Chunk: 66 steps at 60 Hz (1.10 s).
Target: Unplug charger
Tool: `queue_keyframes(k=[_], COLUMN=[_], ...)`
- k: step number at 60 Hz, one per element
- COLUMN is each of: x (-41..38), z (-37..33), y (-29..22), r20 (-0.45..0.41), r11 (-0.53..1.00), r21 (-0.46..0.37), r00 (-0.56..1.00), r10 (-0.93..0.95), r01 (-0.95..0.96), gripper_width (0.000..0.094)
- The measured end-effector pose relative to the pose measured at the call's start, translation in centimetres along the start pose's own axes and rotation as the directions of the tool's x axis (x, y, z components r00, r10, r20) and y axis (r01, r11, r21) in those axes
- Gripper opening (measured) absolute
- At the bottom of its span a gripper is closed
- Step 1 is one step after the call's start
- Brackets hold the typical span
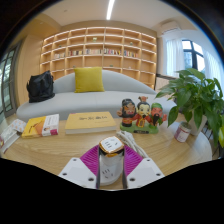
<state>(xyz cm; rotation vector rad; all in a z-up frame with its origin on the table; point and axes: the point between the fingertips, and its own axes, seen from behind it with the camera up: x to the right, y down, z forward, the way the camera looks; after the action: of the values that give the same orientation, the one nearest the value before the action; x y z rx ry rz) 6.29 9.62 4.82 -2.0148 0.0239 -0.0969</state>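
Gripper (111,160) jaws clamped on white charger (111,146); table (60,150), sofa (100,100) beyond.

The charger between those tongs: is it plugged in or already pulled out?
Cannot tell. The white charger sits between the tongs, but no socket or cable shows here.

My pads (95,160) cover the lower part of the charger (111,146), so I cannot see its plug or what it sits in. Whether my jaws press it or merely flank it, I cannot tell. The desk (60,150) near me is cut off below by my own body. The books on the shelf (100,50) are too small to read. The figurines (141,112) blur together; their details escape me.
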Motion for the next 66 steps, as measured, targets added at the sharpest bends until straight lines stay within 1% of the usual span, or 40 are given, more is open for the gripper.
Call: queue_keyframes(k=[3, 10, 11, 13, 15, 16, 17, 18, 19, 20, 22, 25, 27, 29, 32, 35, 37, 39, 40, 42, 45, 49, 51, 55, 58, 64, 66], x=[0.0, 0.1, 0.2, 1.2, 2.4, 2.6, 2.5, 2.1, 2.2, 1.9, 1.5, 2.3, 3.0, 3.9, 5.0, 6.3, 6.6, 8.2, 7.7, 9.6, 10.1, 12.6, 12.5, 13.3, 13.7, 13.8, 13.8], z=[0.0, -0.3, -0.7, -2.7, -6.2, -8.0, -9.5, -10.3, -11.2, -11.5, -12.8, -14.4, -14.7, -15.5, -15.3, -13.5, -11.3, -10.8, -9.0, -8.8, -4.8, -4.9, -4.0, -2.5, -1.7, -1.3, -1.0], y=[-0.2, -0.7, -1.5, -6.3, -12.6, -15.9, -18.8, -21.4, -24.7, -25.7, -28.4, -31.6, -33.2, -33.0, -31.3, -28.0, -24.7, -22.3, -19.8, -17.2, -10.9, -6.6, -4.2, -0.5, 1.6, 3.8, 3.8], r20=[0.008, 0.025, 0.023, -0.015, -0.097, -0.114, -0.101, -0.068, -0.035, 0.006, 0.049, 0.087, 0.077, 0.046, 0.019, 0.004, -0.002, -0.009, -0.017, -0.032, -0.052, -0.045, -0.045, -0.049, -0.043, -0.028, -0.027], r11=[1.0, 0.999, 0.998, 0.979, 0.926, 0.893, 0.868, 0.855, 0.853, 0.857, 0.86, 0.849, 0.846, 0.848, 0.862, 0.893, 0.917, 0.942, 0.952, 0.971, 0.989, 0.998, 0.999, 0.995, 0.992, 0.986, 0.988], r21=[-0.001, -0.009, 0.027, 0.202, 0.364, 0.433, 0.485, 0.515, 0.52, 0.515, 0.508, 0.523, 0.529, 0.528, 0.507, 0.449, 0.397, 0.334, 0.304, 0.233, 0.139, 0.028, -0.014, -0.084, -0.118, -0.168, -0.152], r00=[0.999, 0.999, 0.999, 1.0, 0.993, 0.99, 0.993, 0.997, 0.999, 1.0, 0.999, 0.996, 0.997, 0.999, 1.0, 1.0, 0.999, 0.999, 0.999, 0.998, 0.997, 0.998, 0.998, 0.997, 0.998, 0.999, 0.999], r10=[0.031, 0.045, 0.048, 0.004, -0.074, -0.081, -0.063, -0.038, -0.022, -0.002, 0.024, 0.034, 0.03, 0.012, -0.011, -0.028, -0.037, -0.039, -0.039, -0.048, -0.05, -0.049, -0.045, -0.052, -0.043, 0.015, 0.027], r01=[-0.031, -0.045, -0.049, -0.001, 0.104, 0.122, 0.105, 0.068, 0.037, -0.001, -0.045, -0.075, -0.067, -0.034, 0.0, 0.023, 0.034, 0.04, 0.042, 0.054, 0.057, 0.05, 0.045, 0.048, 0.038, -0.019, -0.031], gripper_width=[0.0262, 0.025, 0.0248, 0.0248, 0.0247, 0.0247, 0.0247, 0.0246, 0.0245, 0.0246, 0.0245, 0.0244, 0.0244, 0.0244, 0.0244, 0.0244, 0.0243, 0.0242, 0.0242, 0.0242, 0.0242, 0.0244, 0.0257, 0.0305, 0.0332, 0.039, 0.0403])
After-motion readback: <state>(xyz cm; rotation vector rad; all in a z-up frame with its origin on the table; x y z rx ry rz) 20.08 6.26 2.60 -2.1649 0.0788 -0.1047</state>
